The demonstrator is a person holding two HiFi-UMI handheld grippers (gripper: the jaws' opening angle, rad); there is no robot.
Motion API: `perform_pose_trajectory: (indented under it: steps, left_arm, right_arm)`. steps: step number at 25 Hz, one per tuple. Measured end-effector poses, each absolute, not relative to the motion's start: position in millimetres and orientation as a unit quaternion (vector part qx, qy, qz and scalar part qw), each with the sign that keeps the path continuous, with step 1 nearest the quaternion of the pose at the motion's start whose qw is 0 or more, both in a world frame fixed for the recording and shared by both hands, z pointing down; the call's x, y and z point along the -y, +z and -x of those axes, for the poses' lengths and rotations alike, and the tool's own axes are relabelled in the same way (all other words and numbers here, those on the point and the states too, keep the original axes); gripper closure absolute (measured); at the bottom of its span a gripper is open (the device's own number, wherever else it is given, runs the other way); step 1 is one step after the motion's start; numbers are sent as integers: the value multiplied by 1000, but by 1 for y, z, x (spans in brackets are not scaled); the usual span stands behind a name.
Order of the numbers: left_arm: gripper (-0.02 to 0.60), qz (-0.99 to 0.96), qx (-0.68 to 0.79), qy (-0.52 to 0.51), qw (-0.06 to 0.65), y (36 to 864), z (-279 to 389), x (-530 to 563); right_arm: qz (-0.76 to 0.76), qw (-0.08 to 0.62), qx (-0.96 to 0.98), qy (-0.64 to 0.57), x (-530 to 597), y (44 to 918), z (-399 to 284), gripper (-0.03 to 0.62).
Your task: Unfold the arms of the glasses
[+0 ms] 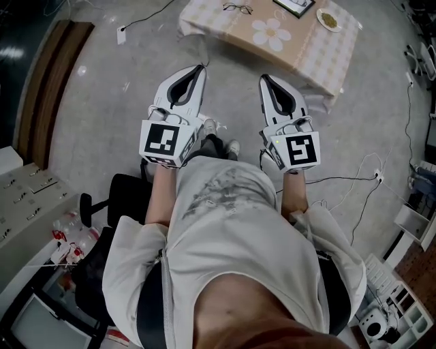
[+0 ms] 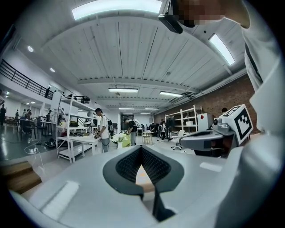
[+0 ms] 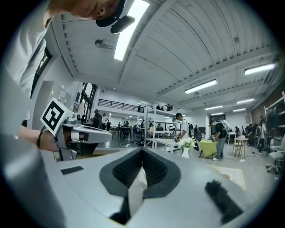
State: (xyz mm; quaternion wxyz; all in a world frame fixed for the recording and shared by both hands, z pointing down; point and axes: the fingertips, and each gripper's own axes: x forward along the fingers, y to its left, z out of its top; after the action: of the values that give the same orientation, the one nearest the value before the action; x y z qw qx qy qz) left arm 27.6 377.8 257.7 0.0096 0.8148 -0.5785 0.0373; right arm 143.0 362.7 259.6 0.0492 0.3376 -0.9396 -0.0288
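Since the glasses [image 1: 237,8] lie on the far edge of the checked table [image 1: 320,54], well ahead of the person and out of reach, both tools are held level and side by side in front of the body, likely for an approach rather than for work. The left gripper [image 1: 199,69] and right gripper [image 1: 264,79] each have their jaws closed tip to tip, holding and touching nothing.

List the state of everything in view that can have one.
Left tongs: shut, empty, level.
Right tongs: shut, empty, level.
Glasses: lying on the table, untouched; arms too small to tell.
Table: covered with a checked cloth.
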Motion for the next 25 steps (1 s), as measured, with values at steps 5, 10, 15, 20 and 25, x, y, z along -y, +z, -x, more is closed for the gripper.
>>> perform_pose_trajectory:
  steps: [5, 10, 15, 20, 25]
  left_arm:
    - [572, -821, 570, 34, 20, 264, -7, -351]
    - [572, -824, 565, 28, 27, 268, 14, -328]
    - [572, -829, 558, 26, 29, 268, 33, -310]
    - [572, -836, 547, 21, 33, 269, 49, -295]
    - [572, -843, 537, 16, 35, 270, 56, -278]
  right_arm:
    - [-347, 56, 936, -27, -336, 264, -124, 577]
    - [-350, 66, 934, -26, -314, 266, -103, 577]
    - [-356, 74, 931, -31, -296, 266, -83, 577]
    - [-369, 82, 925, -30, -283, 266, -68, 577]
    - [-383, 86, 919, -30, -272, 266, -61, 577]
